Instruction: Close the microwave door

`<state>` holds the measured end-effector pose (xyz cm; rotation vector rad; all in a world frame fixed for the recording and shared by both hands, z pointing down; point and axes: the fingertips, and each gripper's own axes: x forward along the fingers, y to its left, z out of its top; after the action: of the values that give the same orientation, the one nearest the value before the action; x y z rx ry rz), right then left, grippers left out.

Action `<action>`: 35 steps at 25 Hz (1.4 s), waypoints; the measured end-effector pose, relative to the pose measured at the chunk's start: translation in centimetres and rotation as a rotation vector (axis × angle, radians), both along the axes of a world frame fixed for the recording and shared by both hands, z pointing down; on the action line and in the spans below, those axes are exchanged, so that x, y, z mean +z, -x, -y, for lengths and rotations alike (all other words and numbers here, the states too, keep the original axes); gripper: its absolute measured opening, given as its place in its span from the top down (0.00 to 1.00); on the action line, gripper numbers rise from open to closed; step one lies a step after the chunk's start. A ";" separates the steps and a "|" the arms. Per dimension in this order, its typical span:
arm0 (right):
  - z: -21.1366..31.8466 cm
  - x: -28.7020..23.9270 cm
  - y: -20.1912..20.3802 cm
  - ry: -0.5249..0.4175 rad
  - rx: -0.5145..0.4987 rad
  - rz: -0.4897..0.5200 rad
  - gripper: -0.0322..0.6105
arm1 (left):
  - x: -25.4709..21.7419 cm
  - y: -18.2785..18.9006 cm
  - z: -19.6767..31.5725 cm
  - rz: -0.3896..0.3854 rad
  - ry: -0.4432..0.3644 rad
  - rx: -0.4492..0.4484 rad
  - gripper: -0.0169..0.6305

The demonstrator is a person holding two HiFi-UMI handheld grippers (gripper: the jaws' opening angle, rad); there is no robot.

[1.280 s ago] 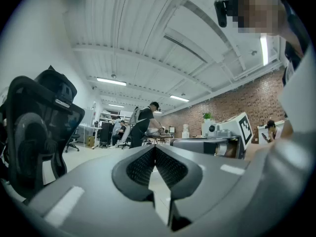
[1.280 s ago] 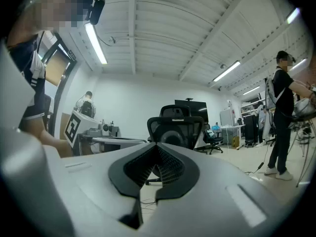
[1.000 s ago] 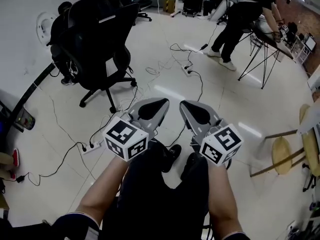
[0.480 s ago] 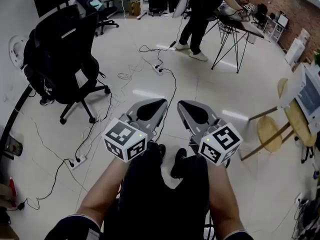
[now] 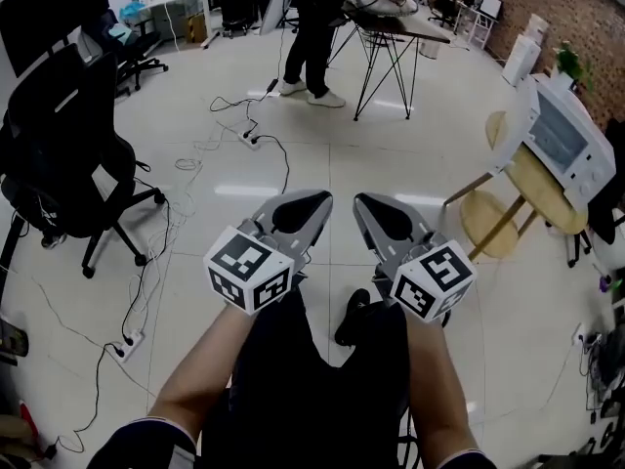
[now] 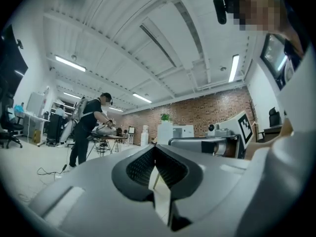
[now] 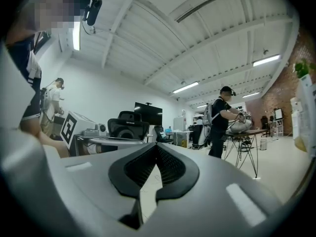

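While the microwave (image 5: 563, 143) sits along the round table's (image 5: 535, 191) right edge, the left gripper (image 5: 299, 210) and right gripper (image 5: 382, 217) hover with jaws pressed together, empty.

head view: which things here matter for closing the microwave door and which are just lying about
For the job: microwave, left gripper, right gripper, both shut and empty.

Lying about: office chair, floor cables, stool, power strip.
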<state>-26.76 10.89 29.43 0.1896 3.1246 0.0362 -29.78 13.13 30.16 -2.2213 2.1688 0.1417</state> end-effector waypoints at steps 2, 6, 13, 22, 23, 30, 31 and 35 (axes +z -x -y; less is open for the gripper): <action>1.6 0.0 -1.8 0.002 0.046 -0.002 0.95 | -0.1 -1.6 1.7 -0.002 -0.001 0.042 0.95; 5.0 0.2 -5.9 0.004 0.137 -0.004 0.95 | 0.0 -5.2 5.5 -0.006 -0.002 0.131 0.95; 11.0 0.0 -14.6 0.002 0.308 -0.001 0.95 | -0.1 -13.8 12.2 -0.017 -0.005 0.304 0.95; 16.5 -1.3 -25.8 -0.015 0.534 0.028 0.95 | -0.6 -24.2 17.6 0.017 0.011 0.490 0.95; 16.9 -1.6 -26.7 -0.020 0.555 0.032 0.95 | -0.7 -25.1 17.9 0.020 0.011 0.508 0.95; 18.5 -1.5 -29.8 -0.018 0.626 0.040 0.95 | -0.4 -28.6 19.2 0.033 0.014 0.578 0.95; 18.7 -1.5 -29.9 -0.019 0.629 0.039 0.95 | -0.2 -28.7 19.5 0.032 0.018 0.582 0.95; 20.1 -1.1 -29.4 -0.030 0.638 0.024 0.95 | 0.5 -28.2 21.2 0.030 0.040 0.587 0.95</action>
<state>2.68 -9.17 28.32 -0.7972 3.0114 0.0873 -1.54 -8.05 30.70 -2.7874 1.4508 0.0768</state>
